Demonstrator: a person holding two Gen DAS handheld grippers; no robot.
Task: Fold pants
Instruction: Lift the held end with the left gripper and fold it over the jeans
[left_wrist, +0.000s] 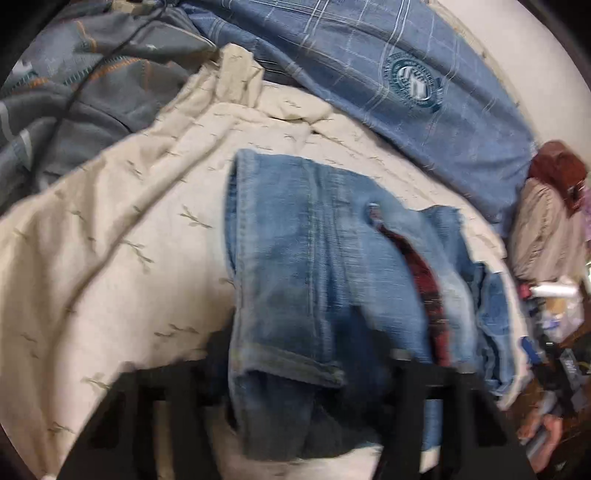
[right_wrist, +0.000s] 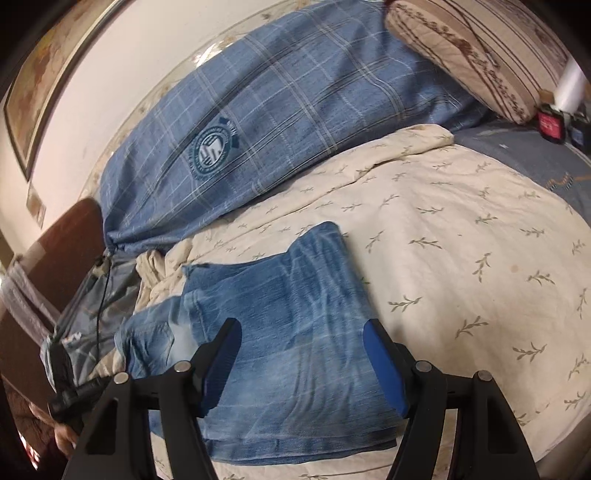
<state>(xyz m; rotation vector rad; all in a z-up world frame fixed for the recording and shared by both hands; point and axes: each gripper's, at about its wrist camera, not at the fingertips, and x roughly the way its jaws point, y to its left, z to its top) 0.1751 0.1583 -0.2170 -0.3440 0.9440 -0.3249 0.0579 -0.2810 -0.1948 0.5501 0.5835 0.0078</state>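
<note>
**Jeans mid-fold on the bed, 1 gripper free above them**

The jeans lie on the cream leaf-print bedspread, already doubled into a broad slab that fills the right wrist view from about 6 o'clock up to the centre. The flat bed gives the denim a firm surface, so layers can stack without sliding.

The right gripper hovers just above that slab with its blue-padded fingers spread wide and nothing between them. It grips no cloth, probably because this side of the fold is already laid down.

In the left wrist view, a hemmed trouser leg hangs across the frame from 12 o'clock to 6 o'clock, hiding most of the left gripper. The denim drapes between its black fingers, yet blur and cloth cover the tips, so whether they are clamped on it cannot be told. A red checked lining shows at 3 o'clock of the leg.

A blue plaid pillow lies at 12 o'clock, well apart from the jeans.
</note>
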